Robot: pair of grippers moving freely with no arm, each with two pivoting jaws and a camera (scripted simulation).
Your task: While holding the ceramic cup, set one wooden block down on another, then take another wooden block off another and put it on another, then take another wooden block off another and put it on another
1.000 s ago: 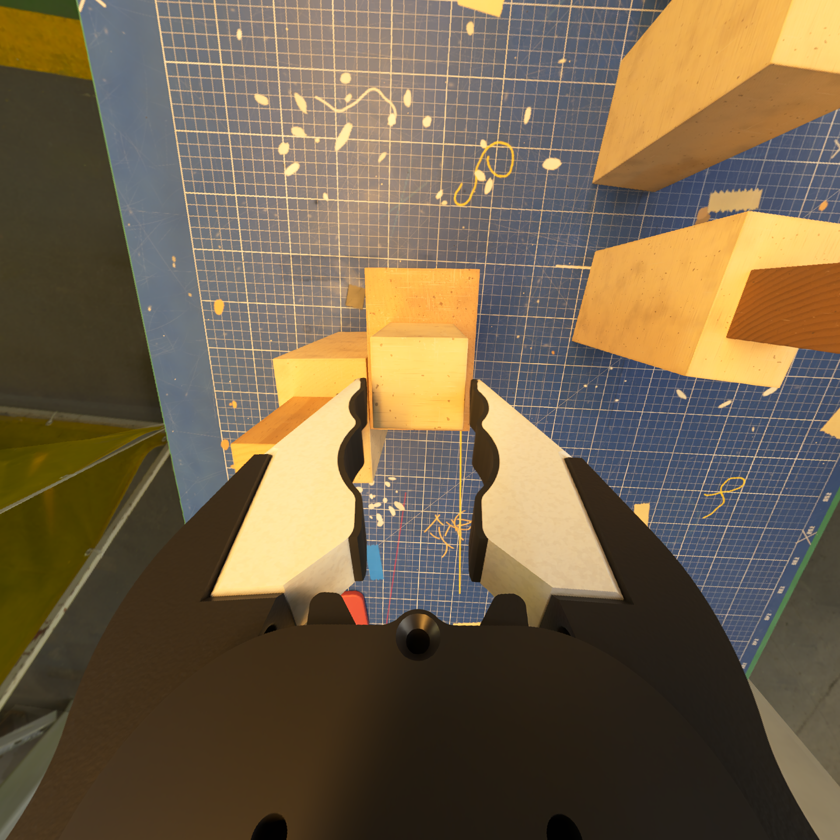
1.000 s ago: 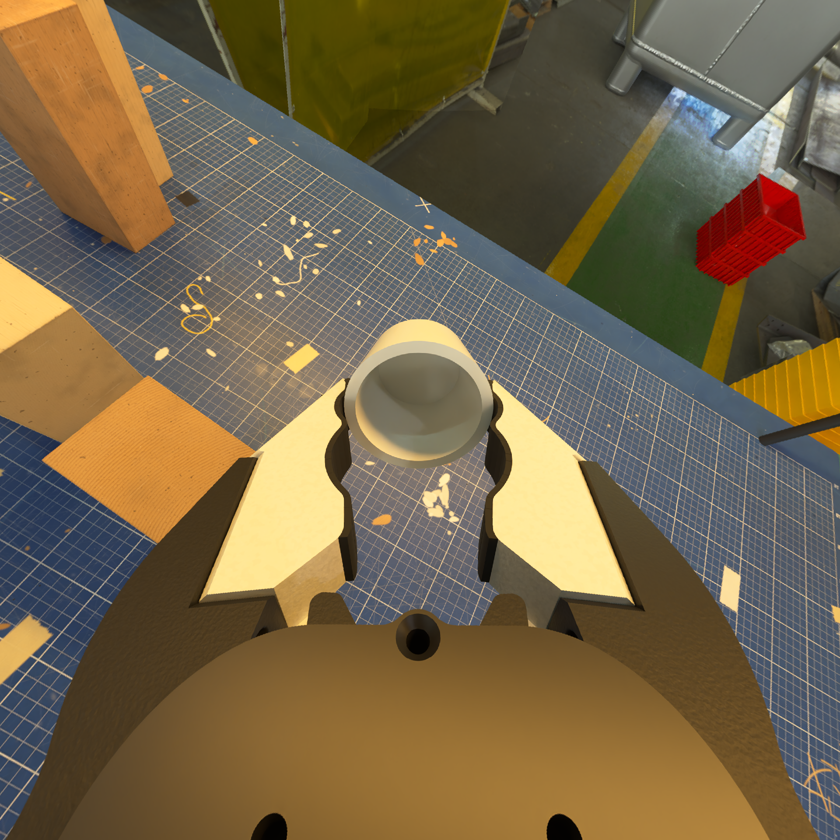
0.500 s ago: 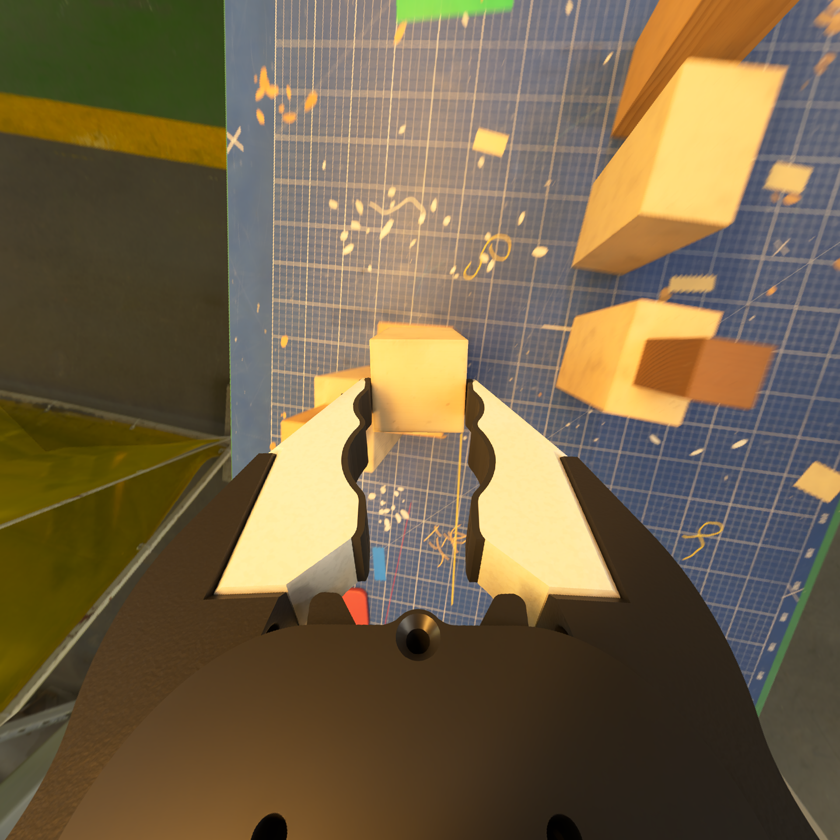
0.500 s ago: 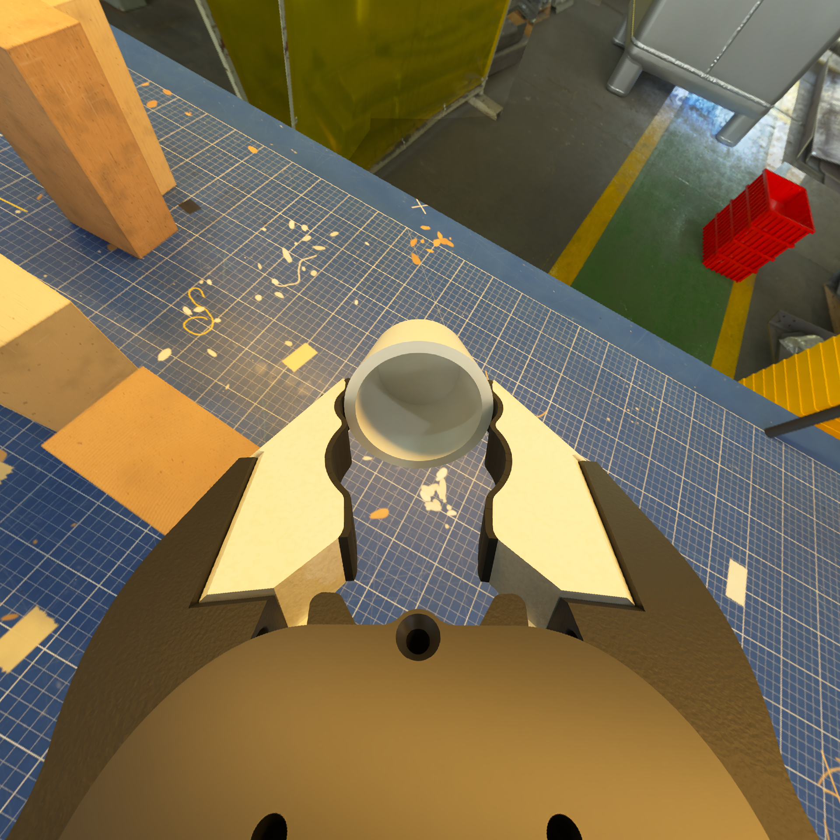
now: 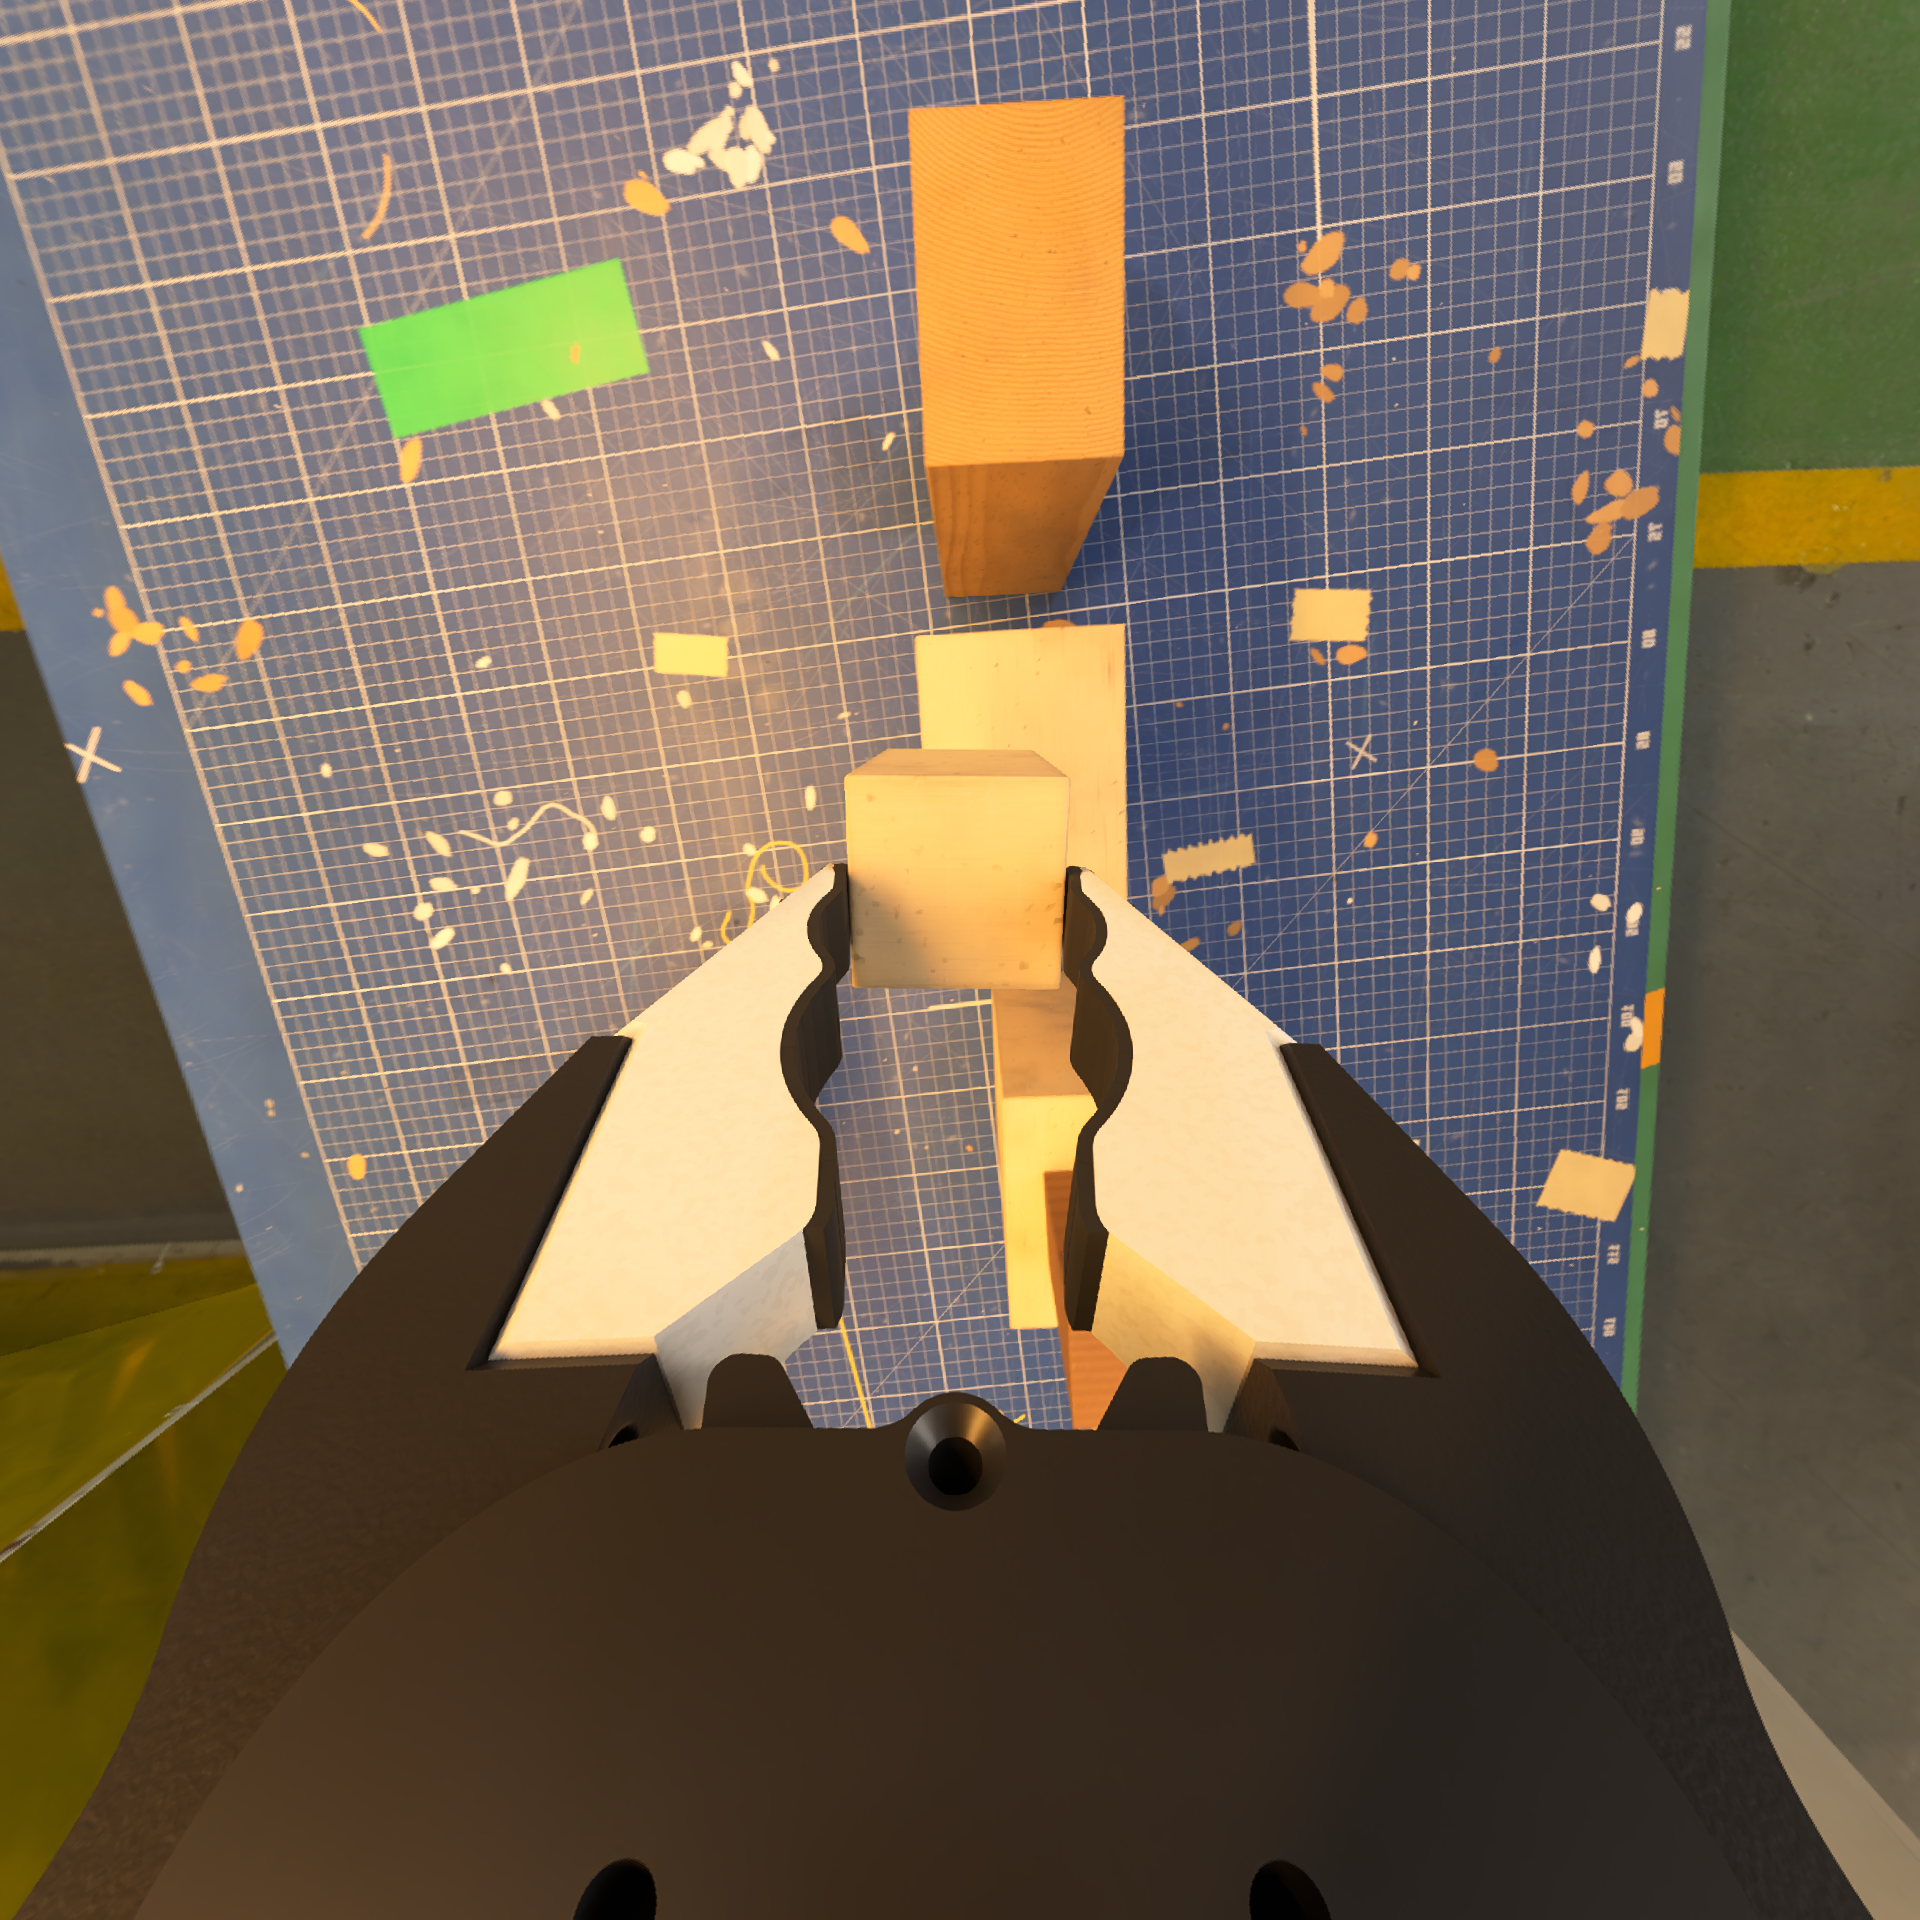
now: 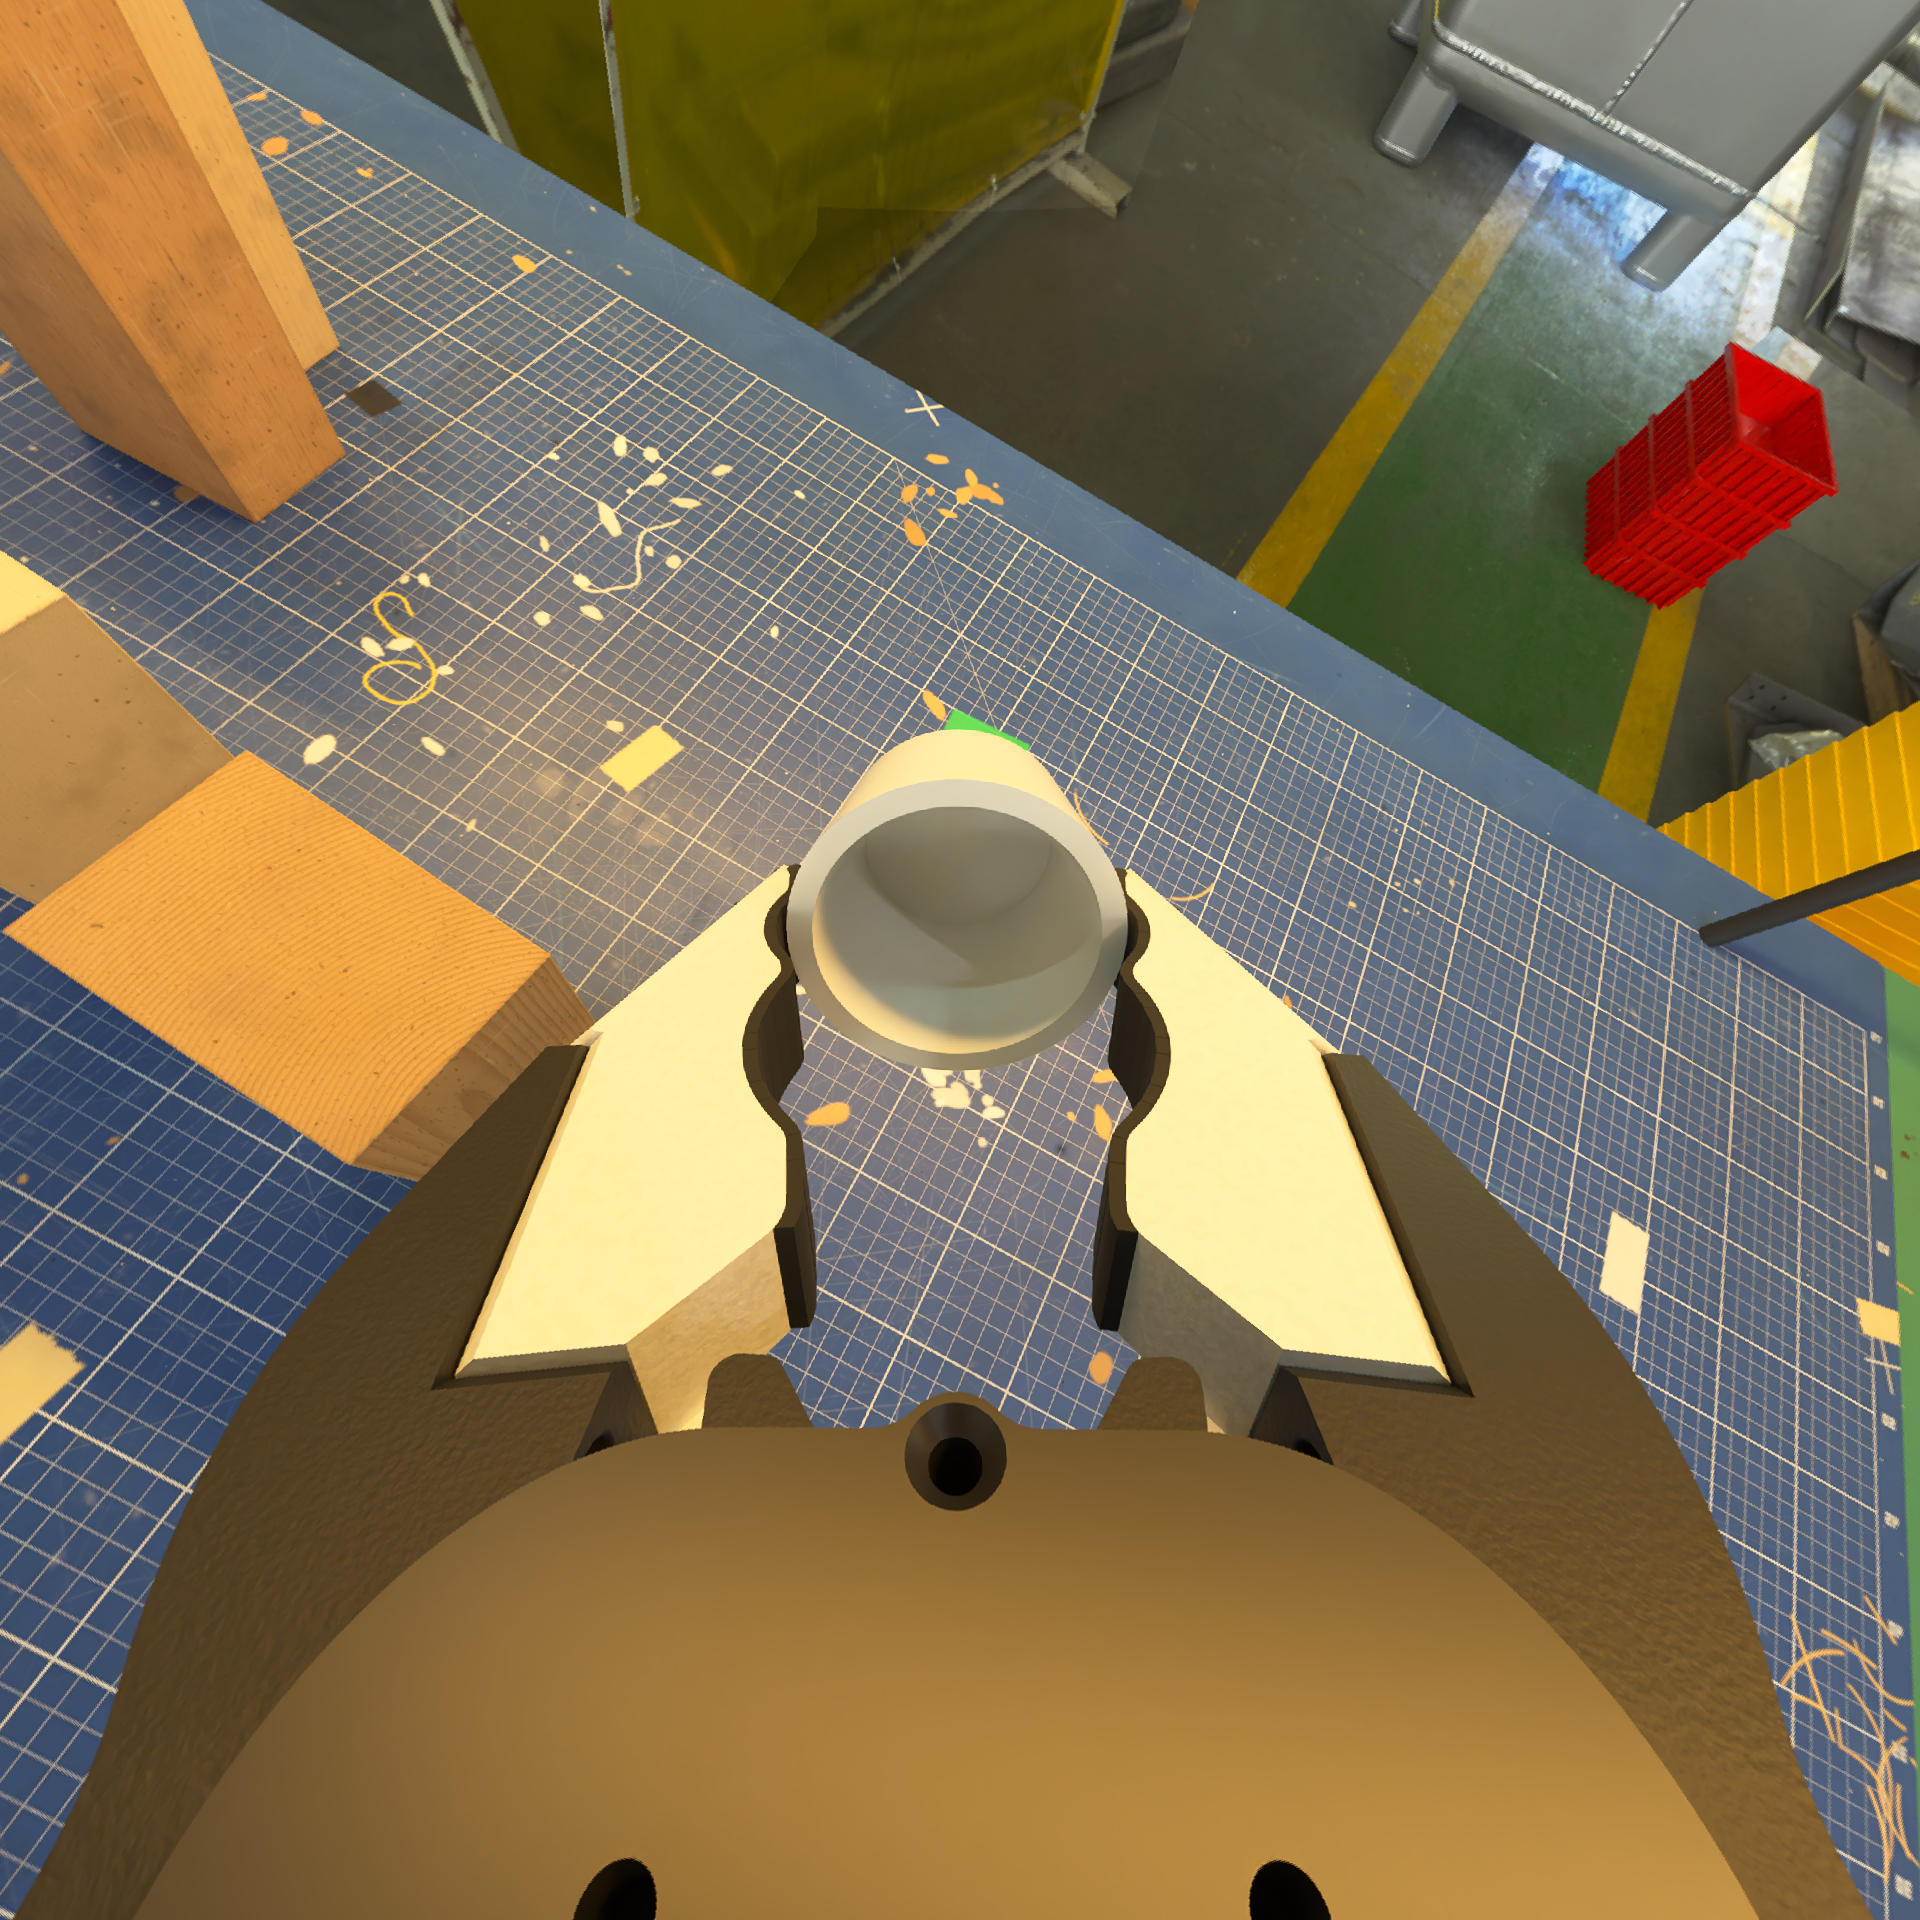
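Observation:
My left gripper [image 5: 956, 878] is shut on a small pale wooden cube [image 5: 954, 868] and holds it high above the blue cutting mat [image 5: 520, 1039]. Below it a pale block [image 5: 1029, 691] lies on the mat, with a brown piece [image 5: 1081, 1382] partly hidden behind my right finger. An orange-brown block [image 5: 1018, 312] lies farther ahead. My right gripper [image 6: 956, 914] is shut on a white ceramic cup [image 6: 954, 920], its mouth facing the camera, held above the mat. In the right wrist view an orange-brown block [image 6: 281, 956] lies at left, beside a pale block [image 6: 73, 727].
A tall wooden block [image 6: 156, 260] stands at the upper left of the right wrist view. A green patch [image 5: 504, 343] lies on the mat. The mat's edges run close on both sides. A yellow screen [image 6: 810, 114], a red crate [image 6: 1714, 478] and yellow bins [image 6: 1829, 821] stand off the table.
My left gripper has lifted the cube off the lower blocks and swung across the mat over the pale block. My right gripper holds the cup and has drifted slightly.

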